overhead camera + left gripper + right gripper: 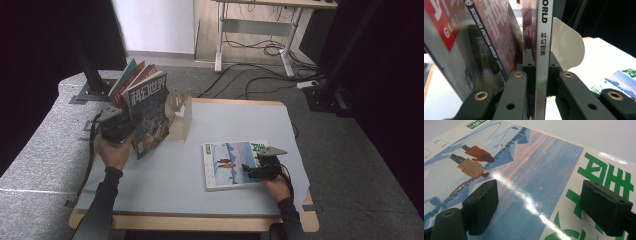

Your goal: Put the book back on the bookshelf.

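**Left tool clamped on an upright magazine, right tool spread over the flat one**

Nearest the lens in the left gripper view, the left tool (pixel 541 75) has its two black jaws pressed together on the spine edge of the science fiction magazine (pixel 543 50), which stands upright between them — the cover lettering runs down that edge. In the high view the same magazine (pixel 147 112) is held up on edge by the left tool (pixel 120 131), just left of the wooden rack (pixel 181 117) and in front of a fan of leaning magazines (pixel 132 75) at the table's far left corner.

The snow-scene magazine (pixel 232 164) lies flat on the table (pixel 190 195), well to the right of the rack and nearer the person. The right tool (pixel 256 170) rests over its right-hand part — in the right gripper view the jaws of the right tool (pixel 540 205) stand wide apart above the glossy cover (pixel 524 170), clamping nothing; whether their tips touch the paper I cannot tell.
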`<control>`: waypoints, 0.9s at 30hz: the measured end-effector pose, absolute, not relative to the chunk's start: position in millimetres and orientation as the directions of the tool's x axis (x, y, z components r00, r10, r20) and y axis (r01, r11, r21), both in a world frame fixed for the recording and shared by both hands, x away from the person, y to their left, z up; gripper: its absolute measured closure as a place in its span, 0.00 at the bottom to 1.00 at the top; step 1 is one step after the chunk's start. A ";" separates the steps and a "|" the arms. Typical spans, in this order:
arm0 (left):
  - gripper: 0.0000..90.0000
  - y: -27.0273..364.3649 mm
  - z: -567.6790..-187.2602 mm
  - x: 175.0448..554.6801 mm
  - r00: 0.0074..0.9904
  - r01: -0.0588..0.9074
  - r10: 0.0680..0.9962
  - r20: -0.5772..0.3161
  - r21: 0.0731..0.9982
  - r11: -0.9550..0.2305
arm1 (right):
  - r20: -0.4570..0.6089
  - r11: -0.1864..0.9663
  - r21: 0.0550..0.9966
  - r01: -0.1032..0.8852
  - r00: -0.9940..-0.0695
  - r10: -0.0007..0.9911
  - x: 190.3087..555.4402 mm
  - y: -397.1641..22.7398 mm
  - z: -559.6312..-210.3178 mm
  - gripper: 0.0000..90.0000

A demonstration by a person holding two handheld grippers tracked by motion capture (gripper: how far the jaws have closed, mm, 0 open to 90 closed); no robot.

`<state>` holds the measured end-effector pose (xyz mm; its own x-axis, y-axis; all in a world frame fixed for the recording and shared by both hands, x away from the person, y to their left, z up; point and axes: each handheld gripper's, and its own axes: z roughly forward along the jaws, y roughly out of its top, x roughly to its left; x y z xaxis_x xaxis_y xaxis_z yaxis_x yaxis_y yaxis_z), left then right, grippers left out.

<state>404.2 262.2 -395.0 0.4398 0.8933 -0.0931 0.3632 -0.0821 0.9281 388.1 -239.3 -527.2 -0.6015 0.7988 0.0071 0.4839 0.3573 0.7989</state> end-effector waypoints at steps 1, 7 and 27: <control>0.92 263.8 -394.8 404.2 0.447 0.374 0.889 -0.099 0.923 -0.086 | 0.007 0.357 0.799 0.484 -0.601 0.799 388.1 -239.3 -527.2 0.17; 0.91 266.1 -395.5 404.3 0.464 0.447 0.882 -0.087 0.882 -0.149 | 0.007 0.357 0.799 0.484 -0.601 0.799 388.1 -239.3 -527.2 0.16; 0.92 268.0 -393.5 408.4 0.380 0.403 0.920 -0.097 0.913 -0.070 | 0.007 0.357 0.799 0.483 -0.602 0.799 388.1 -239.3 -527.2 0.16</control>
